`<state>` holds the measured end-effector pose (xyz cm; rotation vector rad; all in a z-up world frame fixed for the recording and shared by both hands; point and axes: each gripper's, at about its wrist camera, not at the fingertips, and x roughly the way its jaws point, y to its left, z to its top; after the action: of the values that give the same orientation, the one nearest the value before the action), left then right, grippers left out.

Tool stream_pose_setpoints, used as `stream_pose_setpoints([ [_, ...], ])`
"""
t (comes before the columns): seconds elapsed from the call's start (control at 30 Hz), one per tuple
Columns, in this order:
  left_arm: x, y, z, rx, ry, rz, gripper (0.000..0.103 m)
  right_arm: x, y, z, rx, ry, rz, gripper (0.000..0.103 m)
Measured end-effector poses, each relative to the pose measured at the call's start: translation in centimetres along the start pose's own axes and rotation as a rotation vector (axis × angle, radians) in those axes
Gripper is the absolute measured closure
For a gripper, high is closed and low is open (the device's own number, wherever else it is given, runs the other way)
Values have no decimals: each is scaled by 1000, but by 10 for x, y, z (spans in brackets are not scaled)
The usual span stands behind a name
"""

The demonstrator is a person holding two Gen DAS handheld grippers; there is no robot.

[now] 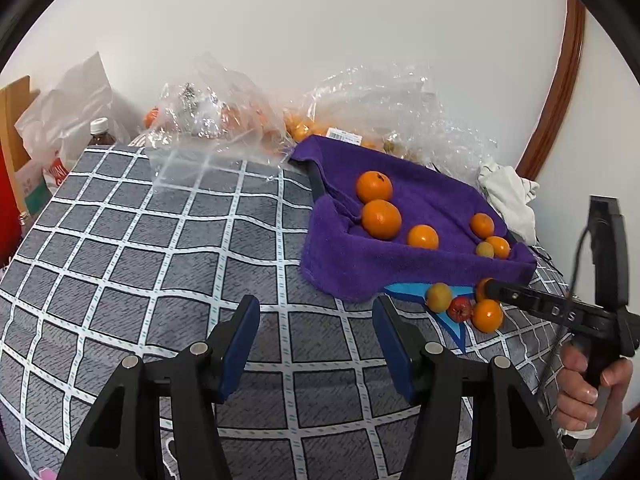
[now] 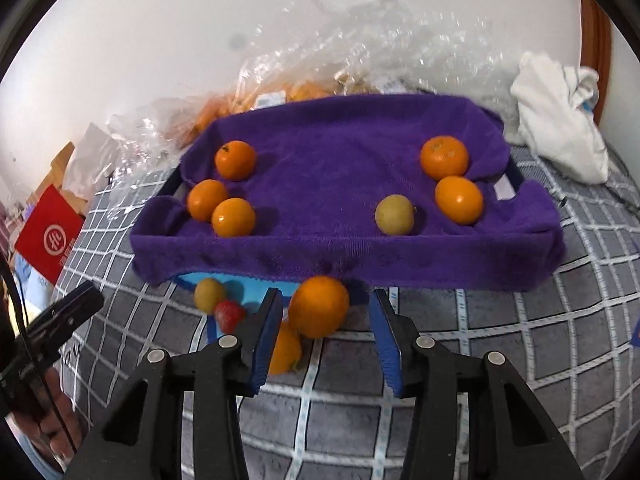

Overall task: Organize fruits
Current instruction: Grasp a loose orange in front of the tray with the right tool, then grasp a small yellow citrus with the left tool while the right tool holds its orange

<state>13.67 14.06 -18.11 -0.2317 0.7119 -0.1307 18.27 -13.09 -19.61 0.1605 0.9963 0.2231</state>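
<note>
The bench is covered with a grey cloth printed with a white grid. A tray lined with a purple towel stands at the far side. Three oranges lie at the tray's left end; two oranges and one yellow-green fruit lie at its right end.

Loose fruit lies on the bench just in front of the tray, on a blue mat: a large orange, a second orange partly hidden behind a gripper finger, a small yellow-green fruit and a red fruit.

The right hand-held gripper points down at the large orange. Its jaws are spread; the orange sits at the fingertips, near the left finger, and no grip on it is visible. In the left wrist view a hand holds this gripper's handle, which bears pale lettering too small to read for certain.

The left hand-held gripper stands over bare cloth, jaws spread, with nothing between them.

Clear plastic bags holding more oranges lie behind the tray; one carries a barcode sticker, unreadable. A crumpled white cloth lies at the right. A red box with a white circular emblem stands at the left. A capped brown bottle stands beside a white bag.
</note>
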Motion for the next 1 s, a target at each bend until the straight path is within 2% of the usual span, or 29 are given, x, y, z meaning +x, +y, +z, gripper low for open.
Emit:
stream_pose_setpoints([
  [0.1, 0, 6, -1, -35, 7, -15, 47, 9, -4, 2, 24, 7, 19, 60],
  [0.17, 1, 12, -1, -65, 7, -14, 47, 12, -6, 4, 34, 20, 39, 69],
  [0.27, 2, 15, 0, -80, 9, -18, 47, 7, -10, 5, 44, 2, 39, 69],
  [0.5, 3, 13, -1, -73, 19, -28, 47, -28, -28, -6, -6, -36, -51, 69],
  [0.7, 5, 8, -3, -46, 28, -21, 47, -26, -37, -30, -60, -4, -77, 69],
  [1.0, 9, 0, -5, -5, 63, -70, 47, -25, -30, -44, -121, -45, -98, 69],
])
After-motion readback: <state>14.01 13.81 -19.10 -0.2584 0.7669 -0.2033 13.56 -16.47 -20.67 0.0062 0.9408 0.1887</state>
